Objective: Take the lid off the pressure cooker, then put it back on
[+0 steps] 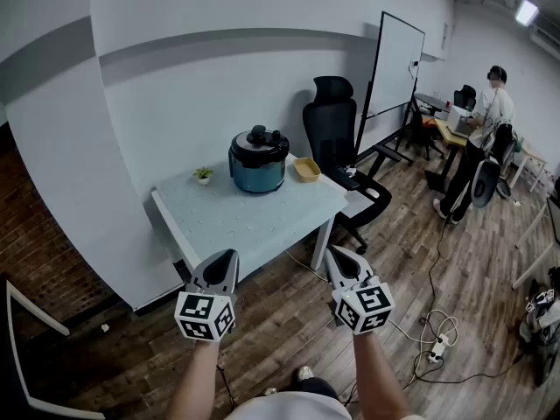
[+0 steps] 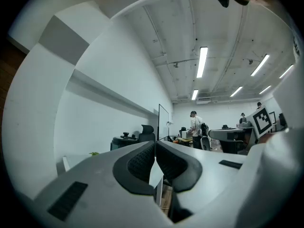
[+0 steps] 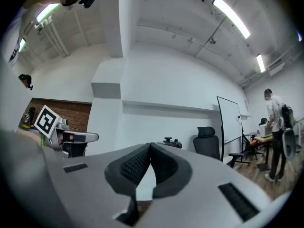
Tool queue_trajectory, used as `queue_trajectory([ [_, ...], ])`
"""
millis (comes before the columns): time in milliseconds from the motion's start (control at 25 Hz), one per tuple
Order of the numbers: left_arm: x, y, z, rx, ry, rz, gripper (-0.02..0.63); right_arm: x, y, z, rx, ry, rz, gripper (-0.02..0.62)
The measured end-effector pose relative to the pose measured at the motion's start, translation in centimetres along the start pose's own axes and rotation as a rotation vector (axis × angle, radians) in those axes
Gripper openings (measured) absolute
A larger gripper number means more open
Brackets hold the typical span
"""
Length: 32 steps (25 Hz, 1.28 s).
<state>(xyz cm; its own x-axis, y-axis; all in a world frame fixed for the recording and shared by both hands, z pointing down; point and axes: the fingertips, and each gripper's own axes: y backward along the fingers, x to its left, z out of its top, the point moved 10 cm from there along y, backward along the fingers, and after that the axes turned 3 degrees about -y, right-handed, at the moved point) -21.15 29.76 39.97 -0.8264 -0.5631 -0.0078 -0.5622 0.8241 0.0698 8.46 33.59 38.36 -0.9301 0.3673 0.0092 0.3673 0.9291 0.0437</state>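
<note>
Both grippers held out level before the table, jaws closed and empty

Two forearms reach forward side by side. The left gripper (image 1: 229, 256) and right gripper (image 1: 333, 254) point toward the white table (image 1: 219, 226), short of its near edge, each with its jaw tips pressed together on nothing. Their cubes carry black-and-white square markers. The pressure cooker (image 1: 258, 166) stands at the table's back, well apart from both grippers, its black lid (image 1: 259, 143) on, between a small plant (image 1: 203, 174) and a yellow dish (image 1: 306, 169)
</note>
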Motion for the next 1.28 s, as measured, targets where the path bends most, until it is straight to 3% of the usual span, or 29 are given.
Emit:
queue_trajectory([
  [880,0.4,-2.4,-1.0,0.002,0.008,-0.021,0.033,-1.1,-2.2,0.0,-0.015,0.009,0.017,0.0],
  [960,0.2,-2.9,-1.1,-0.004,0.005,-0.031,0.232,-1.4,-2.4,-0.1,-0.012,0.008,0.016,0.0],
  [1000,0.2,-3.2,-1.1,-0.008,-0.001,-0.032,0.265,-1.5,-2.5,-0.1,-0.01,0.007,0.017,0.0],
  [1120,0.0,-3.6,-1.2,-0.016,-0.031,-0.024,0.336,-1.8,-2.9,-0.4,-0.004,0.003,0.02,0.0],
  [1280,0.0,-4.6,-1.3,-0.007,-0.041,-0.034,0.354,-2.4,-3.5,-0.7,-0.002,-0.003,0.024,0.0],
])
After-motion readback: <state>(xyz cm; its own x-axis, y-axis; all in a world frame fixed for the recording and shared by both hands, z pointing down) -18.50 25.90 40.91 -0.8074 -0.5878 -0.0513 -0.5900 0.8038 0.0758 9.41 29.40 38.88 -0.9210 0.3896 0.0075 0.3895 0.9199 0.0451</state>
